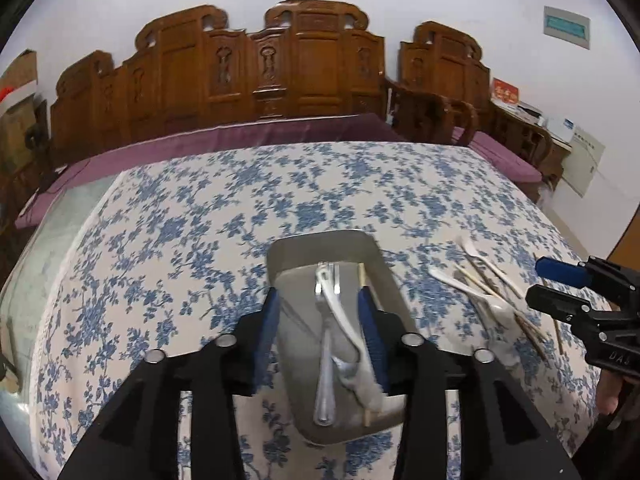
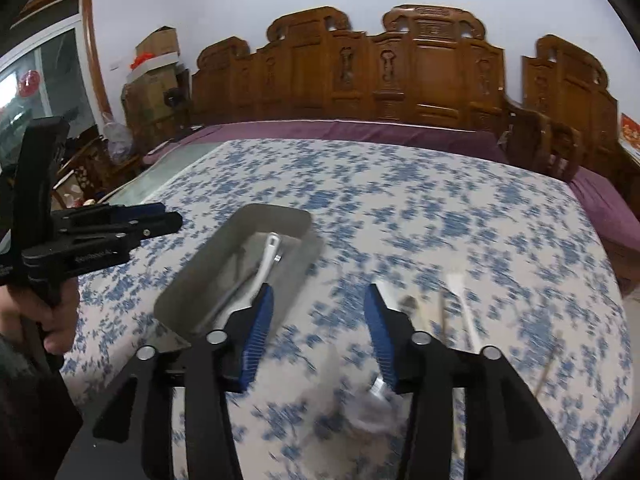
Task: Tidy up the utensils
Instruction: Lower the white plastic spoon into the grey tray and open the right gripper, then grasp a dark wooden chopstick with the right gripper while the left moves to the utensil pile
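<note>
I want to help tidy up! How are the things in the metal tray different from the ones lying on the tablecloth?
The utensils in the metal tray lie lengthwise together; there a white plastic spoon lies beside a shiny metal utensil. The loose utensils lie crossed and scattered on the flowered tablecloth, mostly white plastic pieces and thin wooden chopsticks. Both groups have white plastic and wooden pieces.

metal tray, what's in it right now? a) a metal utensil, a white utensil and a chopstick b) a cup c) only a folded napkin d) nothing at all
a: in the left wrist view the metal tray holds a metal utensil, a white utensil and a chopstick.
</note>
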